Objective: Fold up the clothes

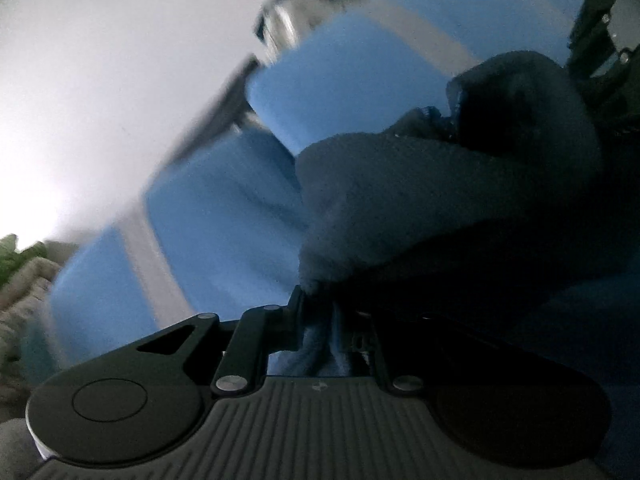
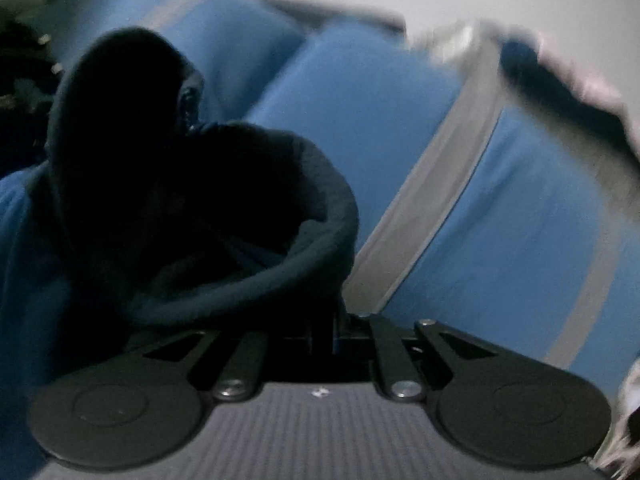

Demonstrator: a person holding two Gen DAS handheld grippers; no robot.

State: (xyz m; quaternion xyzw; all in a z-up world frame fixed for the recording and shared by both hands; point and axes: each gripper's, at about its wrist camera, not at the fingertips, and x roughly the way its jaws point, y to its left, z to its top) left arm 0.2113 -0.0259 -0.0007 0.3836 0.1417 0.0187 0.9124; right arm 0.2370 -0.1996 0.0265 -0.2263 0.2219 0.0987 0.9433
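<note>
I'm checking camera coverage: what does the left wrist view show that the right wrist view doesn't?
Only the left wrist view shows a pale, greenish heap of fabric at its left edge. Only the right wrist view shows pale pinkish cloth at its upper right. Both show the dark blue fleece garment bunched at the closed grippers, left and right, and blue cushions with grey stripes behind.

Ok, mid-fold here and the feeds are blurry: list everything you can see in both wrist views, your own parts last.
Dark navy fleece garment: one, navy, bunched up directly ahead of both grippers, its cloth caught in each.
Bright blue cushions with grey bands: several, blue and grey, behind the garment.
Pale wall: one, white, background.
Beige knitted cloth: one, beige, left edge of the left view, blurred.
Left gripper: one, black, shut on the garment.
Right gripper: one, black, shut on the garment.
</note>
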